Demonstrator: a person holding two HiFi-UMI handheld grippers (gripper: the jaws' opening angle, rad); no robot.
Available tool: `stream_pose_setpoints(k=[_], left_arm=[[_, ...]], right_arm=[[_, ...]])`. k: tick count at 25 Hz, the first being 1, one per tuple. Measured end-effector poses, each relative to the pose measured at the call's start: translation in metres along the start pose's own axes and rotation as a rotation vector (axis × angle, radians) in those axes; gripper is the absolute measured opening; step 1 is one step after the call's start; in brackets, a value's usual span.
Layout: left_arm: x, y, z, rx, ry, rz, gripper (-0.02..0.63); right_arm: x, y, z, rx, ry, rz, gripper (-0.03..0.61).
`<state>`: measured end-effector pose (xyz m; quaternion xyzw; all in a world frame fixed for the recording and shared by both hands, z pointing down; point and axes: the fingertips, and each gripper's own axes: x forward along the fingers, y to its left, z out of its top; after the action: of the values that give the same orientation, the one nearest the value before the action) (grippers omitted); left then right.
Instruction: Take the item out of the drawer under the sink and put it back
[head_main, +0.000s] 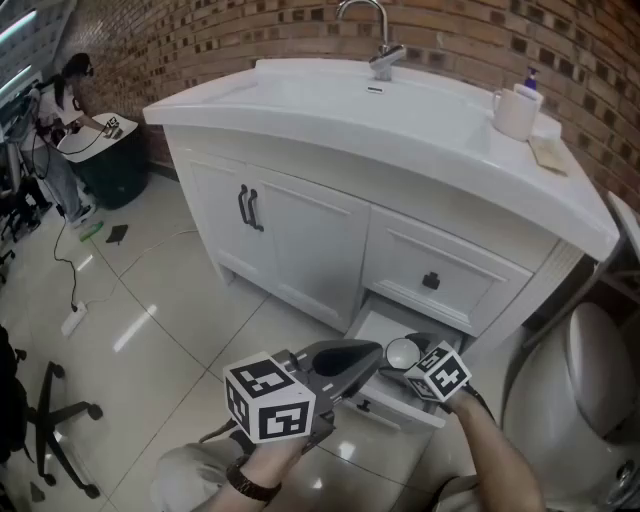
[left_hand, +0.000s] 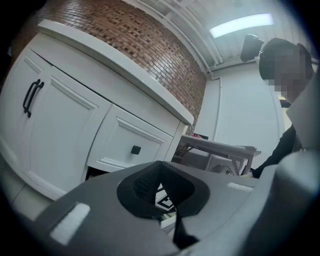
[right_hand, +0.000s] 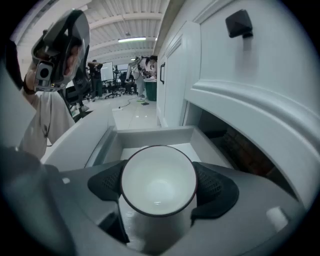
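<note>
The lower drawer (head_main: 383, 327) under the sink stands pulled out. A white cup (head_main: 403, 352) hangs over it, with my right gripper (head_main: 408, 360) shut on it. In the right gripper view both black pads (right_hand: 214, 187) press on the sides of the cup (right_hand: 158, 180), and the drawer's white floor (right_hand: 150, 150) lies just beyond. My left gripper (head_main: 370, 353) hovers beside the cup at the drawer's left, its jaws shut and nothing in them. The left gripper view shows its own closed jaws (left_hand: 167, 202) before the cabinet front.
Above the open drawer is a shut drawer with a black knob (head_main: 431, 281). Cabinet doors with black handles (head_main: 248, 208) are to the left. A faucet (head_main: 375, 40) and a white mug (head_main: 517, 110) stand on the counter. A toilet (head_main: 580, 400) crowds the right side.
</note>
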<state>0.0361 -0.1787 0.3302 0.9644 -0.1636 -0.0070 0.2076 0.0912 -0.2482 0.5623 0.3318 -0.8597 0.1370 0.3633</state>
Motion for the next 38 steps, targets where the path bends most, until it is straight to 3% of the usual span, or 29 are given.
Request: stream_pose_setpoints(k=[3, 6, 9, 11, 13, 16, 20, 23, 26, 32, 38], left_arm=[[0.016, -0.002, -0.007, 0.038, 0.022, -0.034, 0.001], [0.001, 0.006, -0.014, 0.061, 0.042, 0.000, 0.000], [0.004, -0.008, 0.016, 0.062, -0.034, -0.027, 0.003], [0.020, -0.021, 0.026, 0.129, -0.048, -0.037, 0.003], [0.022, -0.026, 0.021, 0.196, -0.024, -0.009, 0.005], [0.016, -0.032, 0.013, 0.220, -0.009, -0.015, 0.011], [0.011, -0.028, -0.009, 0.242, 0.065, 0.019, 0.081], [0.012, -0.032, -0.018, 0.226, 0.086, 0.006, 0.084], [0.011, -0.034, -0.023, 0.225, 0.104, 0.002, 0.017], [0.012, -0.038, -0.022, 0.194, 0.094, -0.018, 0.015], [0.010, -0.030, -0.012, 0.200, 0.032, 0.006, 0.020]], right_arm=[[-0.020, -0.025, 0.014, 0.007, -0.033, -0.022, 0.402], [-0.032, -0.014, 0.037, 0.018, -0.132, -0.030, 0.402], [-0.075, -0.003, 0.060, 0.017, -0.240, -0.075, 0.402], [-0.119, -0.008, 0.064, 0.027, -0.291, -0.144, 0.402], [-0.151, -0.005, 0.068, 0.049, -0.355, -0.185, 0.402], [-0.190, 0.005, 0.077, 0.095, -0.474, -0.212, 0.402], [-0.231, 0.023, 0.086, 0.116, -0.580, -0.229, 0.400], [-0.249, 0.035, 0.088, 0.095, -0.606, -0.246, 0.400], [-0.258, 0.045, 0.090, 0.082, -0.621, -0.254, 0.400], [-0.263, 0.052, 0.090, 0.070, -0.628, -0.252, 0.400], [-0.253, 0.041, 0.089, 0.072, -0.610, -0.245, 0.400]])
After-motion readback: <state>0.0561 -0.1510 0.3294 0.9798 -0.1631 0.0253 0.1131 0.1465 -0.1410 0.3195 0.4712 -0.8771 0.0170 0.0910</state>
